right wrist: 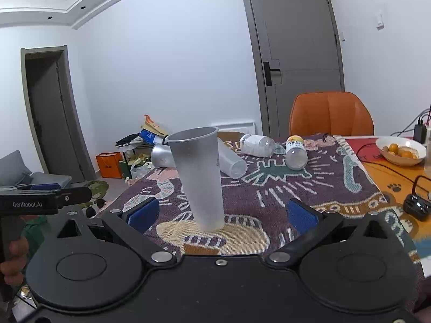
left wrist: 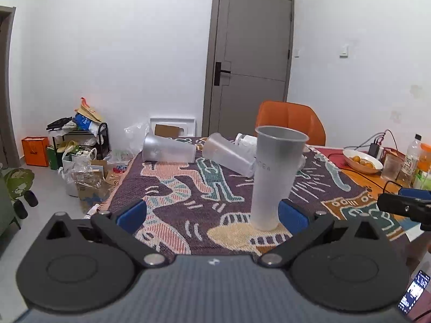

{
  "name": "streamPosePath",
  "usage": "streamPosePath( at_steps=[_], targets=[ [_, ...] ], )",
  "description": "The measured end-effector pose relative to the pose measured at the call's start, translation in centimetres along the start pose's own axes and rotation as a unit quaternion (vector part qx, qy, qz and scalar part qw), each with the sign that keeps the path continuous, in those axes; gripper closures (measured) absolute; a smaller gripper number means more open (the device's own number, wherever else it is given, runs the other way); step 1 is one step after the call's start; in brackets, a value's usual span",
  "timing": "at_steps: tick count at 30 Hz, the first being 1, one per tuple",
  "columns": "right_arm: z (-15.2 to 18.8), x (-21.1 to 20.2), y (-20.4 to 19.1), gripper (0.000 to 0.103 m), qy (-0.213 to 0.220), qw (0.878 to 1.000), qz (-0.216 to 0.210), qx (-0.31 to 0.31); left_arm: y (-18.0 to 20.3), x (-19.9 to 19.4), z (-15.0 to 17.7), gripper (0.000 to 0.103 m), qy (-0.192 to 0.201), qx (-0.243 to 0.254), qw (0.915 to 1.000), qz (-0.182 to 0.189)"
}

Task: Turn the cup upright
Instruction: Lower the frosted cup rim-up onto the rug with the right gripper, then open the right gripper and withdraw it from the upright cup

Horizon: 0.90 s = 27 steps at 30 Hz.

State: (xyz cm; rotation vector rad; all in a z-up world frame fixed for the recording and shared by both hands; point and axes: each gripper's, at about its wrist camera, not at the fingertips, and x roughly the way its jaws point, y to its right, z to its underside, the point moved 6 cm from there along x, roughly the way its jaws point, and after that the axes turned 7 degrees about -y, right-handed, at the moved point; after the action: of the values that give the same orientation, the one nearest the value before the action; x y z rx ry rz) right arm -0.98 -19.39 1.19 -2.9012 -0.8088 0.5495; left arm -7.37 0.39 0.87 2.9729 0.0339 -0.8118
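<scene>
A tall frosted plastic cup (left wrist: 274, 177) stands upright, mouth up, on the patterned cloth (left wrist: 188, 215). It also shows in the right wrist view (right wrist: 200, 177). My left gripper (left wrist: 212, 211) is open and empty, and the cup's base stands just inside its right finger. My right gripper (right wrist: 222, 212) is open and empty, with the cup's base between its fingers, touching neither. Two more frosted cups lie on their sides at the far end (left wrist: 168, 149) (left wrist: 229, 154).
Two plastic jars (right wrist: 257, 145) (right wrist: 296, 150) lie on the cloth. A bowl of oranges (right wrist: 401, 150), cables, a charger (right wrist: 417, 206) and bottles (left wrist: 412, 158) are on the right. An orange chair (right wrist: 331, 114) stands behind the table. Floor clutter is at the far left.
</scene>
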Motion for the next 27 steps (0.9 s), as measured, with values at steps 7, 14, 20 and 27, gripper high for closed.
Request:
streamPosePath(
  at_steps=[7,14,20,27],
  targets=[
    [0.5,-0.9,-0.5,0.000,-0.021,1.000,-0.013,0.011,0.9,-1.5,0.7,0.000,-0.007,0.005,0.9999,0.007],
    [0.8,-1.1,-1.4,0.000,-0.026,0.999,-0.022,-0.003,0.4,-2.2,0.6,0.000,-0.003,0.002,1.0000,-0.001],
    [1.0,-1.1,-2.2,0.000,-0.030,0.999,-0.023,-0.013,-0.1,-2.6,0.8,0.000,-0.001,-0.002,1.0000,-0.006],
    [0.9,-1.2,-2.2,0.000,-0.027,0.999,-0.025,-0.012,-0.5,-3.1,0.4,0.000,0.007,-0.003,0.9999,-0.010]
  ],
)
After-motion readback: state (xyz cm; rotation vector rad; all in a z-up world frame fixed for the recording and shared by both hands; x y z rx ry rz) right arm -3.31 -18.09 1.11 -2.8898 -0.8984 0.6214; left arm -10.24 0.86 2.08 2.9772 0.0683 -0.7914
